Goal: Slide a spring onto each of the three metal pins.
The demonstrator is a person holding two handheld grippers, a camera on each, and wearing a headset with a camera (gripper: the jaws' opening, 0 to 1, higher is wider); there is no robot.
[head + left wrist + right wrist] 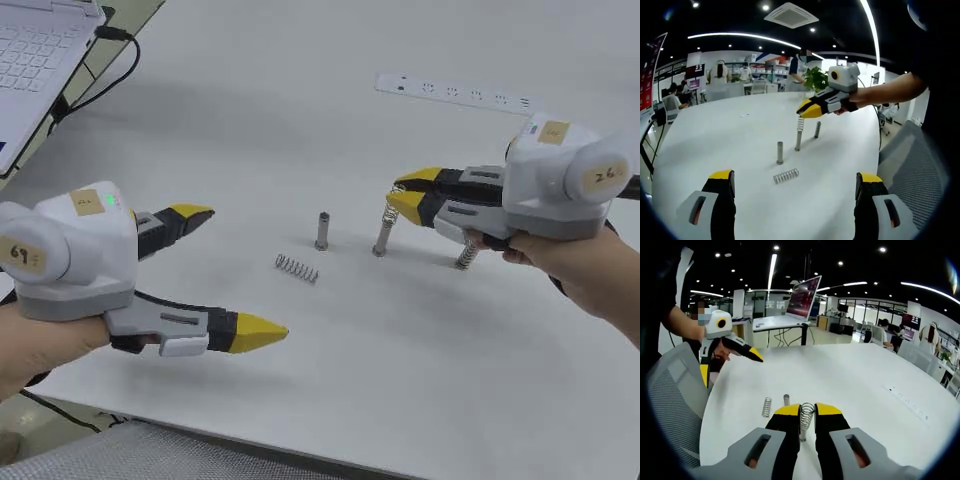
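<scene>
Spring [807, 416] between right gripper [807, 411] jaws (over pin [382, 238])

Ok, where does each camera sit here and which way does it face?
Head view: on the person's head, facing forward and down at the table; shows left tongs in left hand, right tongs in right hand.
Left gripper view: on the left tongs, facing across the table at the right tongs and forearm.
Right gripper view: on the right tongs, along jaws shut on a spring, toward the left tongs.
Shared: all show the bare pin and loose spring.
</scene>
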